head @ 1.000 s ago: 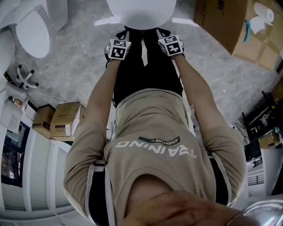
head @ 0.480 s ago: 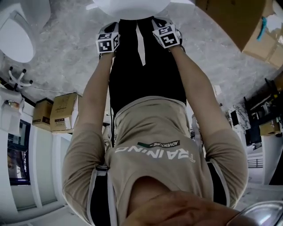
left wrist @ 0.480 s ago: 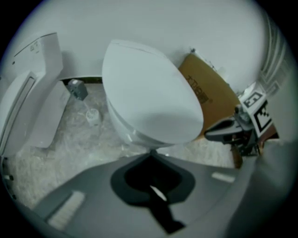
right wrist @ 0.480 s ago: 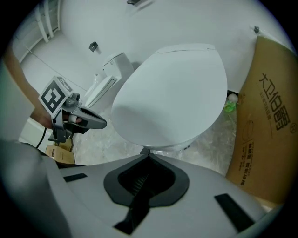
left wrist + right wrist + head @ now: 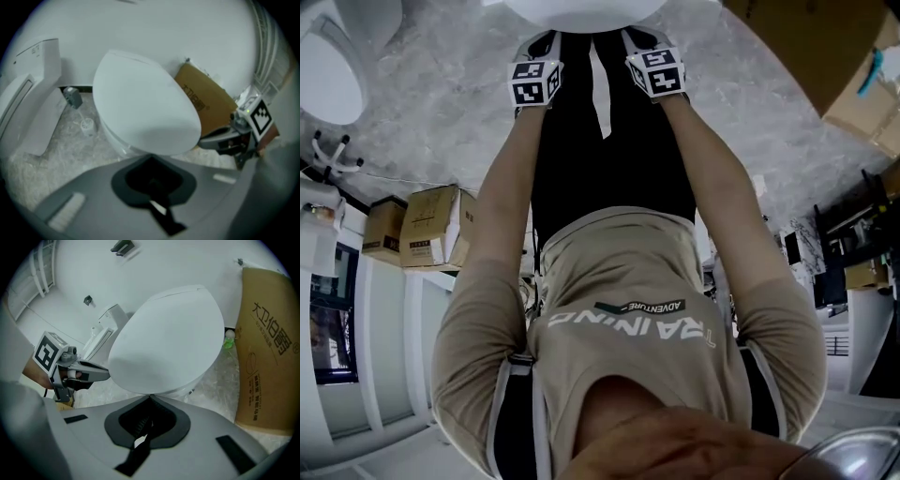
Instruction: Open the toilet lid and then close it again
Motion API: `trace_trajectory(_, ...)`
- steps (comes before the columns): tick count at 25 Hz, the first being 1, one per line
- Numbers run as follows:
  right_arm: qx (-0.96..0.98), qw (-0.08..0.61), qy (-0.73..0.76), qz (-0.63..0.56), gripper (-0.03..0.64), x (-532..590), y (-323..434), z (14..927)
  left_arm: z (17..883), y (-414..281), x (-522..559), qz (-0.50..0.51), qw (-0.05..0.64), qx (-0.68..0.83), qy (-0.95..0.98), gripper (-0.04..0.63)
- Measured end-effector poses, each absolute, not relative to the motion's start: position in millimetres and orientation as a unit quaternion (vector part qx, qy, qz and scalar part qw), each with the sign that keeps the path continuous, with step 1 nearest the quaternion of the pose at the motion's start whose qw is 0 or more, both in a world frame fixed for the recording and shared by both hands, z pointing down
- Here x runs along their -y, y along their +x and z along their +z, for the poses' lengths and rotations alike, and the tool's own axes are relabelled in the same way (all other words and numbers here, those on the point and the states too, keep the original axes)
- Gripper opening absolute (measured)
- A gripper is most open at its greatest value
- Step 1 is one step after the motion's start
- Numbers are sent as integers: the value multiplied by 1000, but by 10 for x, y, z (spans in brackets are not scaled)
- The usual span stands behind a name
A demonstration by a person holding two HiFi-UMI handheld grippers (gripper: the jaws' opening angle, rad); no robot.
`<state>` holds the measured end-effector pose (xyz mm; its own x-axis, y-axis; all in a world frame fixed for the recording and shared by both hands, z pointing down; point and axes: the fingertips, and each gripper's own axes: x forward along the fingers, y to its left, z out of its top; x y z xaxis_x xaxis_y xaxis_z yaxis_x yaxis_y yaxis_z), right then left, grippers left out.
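- The toilet lid (image 5: 581, 9) lay shut on its bowl, and I used it as my landmark; in the head view only its front rim showed at the top edge.
- A second before, much more of the lid had been in that view; it had since slid up and nearly out of frame.
- I held the left gripper (image 5: 150, 158) at the lid's front rim, on its left side, jaws pressed together with nothing between them.
- The right gripper (image 5: 150, 397) sat at the same rim on the lid's right side, jaws likewise closed and empty.
- I could not tell whether either pair of jaw tips touched the rim or stood just short of it.
- Both marker cubes, left (image 5: 534, 82) and right (image 5: 656, 73), had moved up the head view with the lid, staying just in front of it.
- A tall cardboard box (image 5: 267, 348) stood right of the lid, against the wall.
- A second toilet (image 5: 328, 66) stood well left of the lid and had also shifted toward the frame's corner.
- The marbled floor (image 5: 441, 112) lay around the lid's bowl.
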<state>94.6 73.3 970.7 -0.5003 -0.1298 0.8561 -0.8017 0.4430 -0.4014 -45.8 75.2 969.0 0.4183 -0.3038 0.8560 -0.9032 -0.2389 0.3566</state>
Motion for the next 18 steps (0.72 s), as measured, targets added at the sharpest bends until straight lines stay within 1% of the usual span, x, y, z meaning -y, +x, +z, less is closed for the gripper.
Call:
trace_trajectory(5,767,389,307,408,11,-688,855,9777,9700,-497,-722,356,404,399,742,3)
trace_trajectory(11,769,385,305,409,11,-682,819,9813,9700,-500,-725,356,407,368,756,3)
trace_trajectory(14,782,394,294,383,11,-700,849,9790,9689,-477,-743,356,413,366,754,3)
trace_trajectory(18,784,377,294,395,11,-718,874,9701,9605,-450,-751,355,410,364,757,3)
